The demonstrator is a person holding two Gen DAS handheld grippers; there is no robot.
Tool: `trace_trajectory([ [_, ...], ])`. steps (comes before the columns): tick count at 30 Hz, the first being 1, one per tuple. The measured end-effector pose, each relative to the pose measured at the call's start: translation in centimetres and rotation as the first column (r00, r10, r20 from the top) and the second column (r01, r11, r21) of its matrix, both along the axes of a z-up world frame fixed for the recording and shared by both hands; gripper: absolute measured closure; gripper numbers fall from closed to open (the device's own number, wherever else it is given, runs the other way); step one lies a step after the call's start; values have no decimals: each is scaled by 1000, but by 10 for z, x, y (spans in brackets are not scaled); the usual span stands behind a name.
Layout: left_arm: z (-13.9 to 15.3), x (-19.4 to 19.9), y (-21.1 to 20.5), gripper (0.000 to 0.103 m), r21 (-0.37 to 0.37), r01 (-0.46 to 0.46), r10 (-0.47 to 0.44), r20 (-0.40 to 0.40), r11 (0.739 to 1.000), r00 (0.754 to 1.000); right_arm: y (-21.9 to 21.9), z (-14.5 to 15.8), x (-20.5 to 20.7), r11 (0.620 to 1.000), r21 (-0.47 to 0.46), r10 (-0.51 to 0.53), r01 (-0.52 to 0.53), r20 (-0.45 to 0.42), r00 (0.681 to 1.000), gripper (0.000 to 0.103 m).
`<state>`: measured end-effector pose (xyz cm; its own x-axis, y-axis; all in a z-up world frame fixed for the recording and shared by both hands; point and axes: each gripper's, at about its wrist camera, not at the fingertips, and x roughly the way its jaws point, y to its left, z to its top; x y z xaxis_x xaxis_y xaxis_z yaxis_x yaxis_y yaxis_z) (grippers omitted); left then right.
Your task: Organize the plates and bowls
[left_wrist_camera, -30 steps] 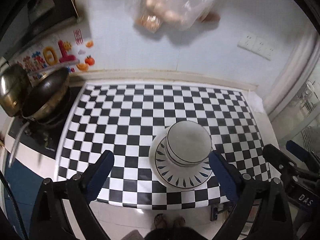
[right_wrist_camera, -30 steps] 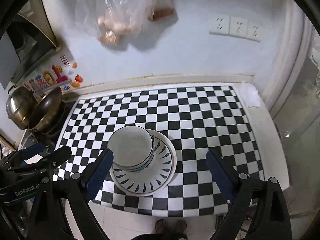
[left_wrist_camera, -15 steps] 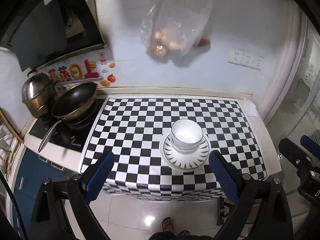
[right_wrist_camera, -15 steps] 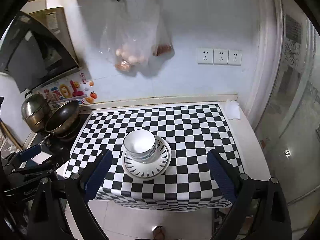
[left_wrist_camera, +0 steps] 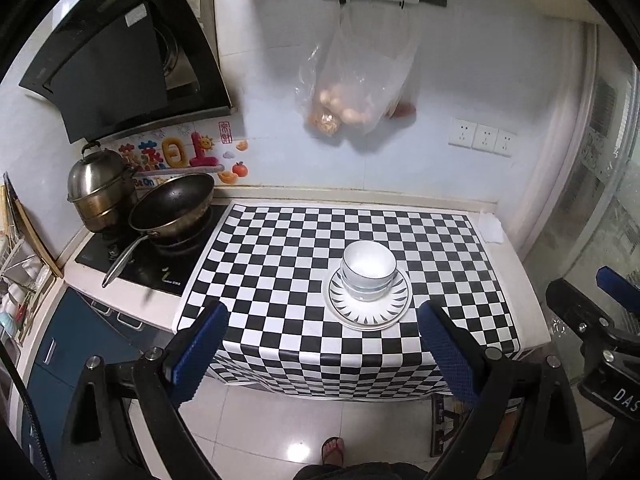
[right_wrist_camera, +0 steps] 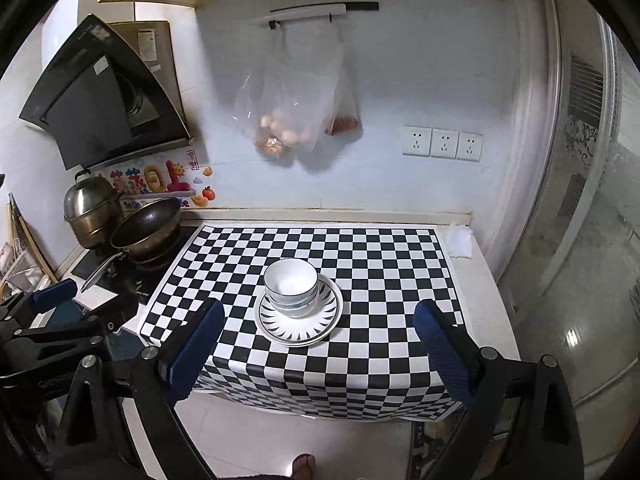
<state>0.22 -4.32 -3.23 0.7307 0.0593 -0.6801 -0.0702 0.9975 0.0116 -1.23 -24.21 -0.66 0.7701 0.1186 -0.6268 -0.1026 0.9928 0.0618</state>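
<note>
Fingers of the left gripper spread wide, empty, off the counter's front edge; bowls sit nested on plates near its front right. Right gripper likewise gapes, holding nothing, the stack mid-counter. Stacking looks finished; best back away level, clear of the cloth.

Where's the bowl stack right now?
The bowl stack sits on the patterned plate, mid-right on the checkered cloth in the left wrist view.
</note>
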Motion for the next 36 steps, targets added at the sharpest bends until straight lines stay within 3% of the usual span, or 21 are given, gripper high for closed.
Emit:
trace_trajectory([
  [36,-3,-13,-21,6,0,-5,5,-2,1000,1000,-20,-1,4,1000,-19,-7,7,-14,1000,5],
])
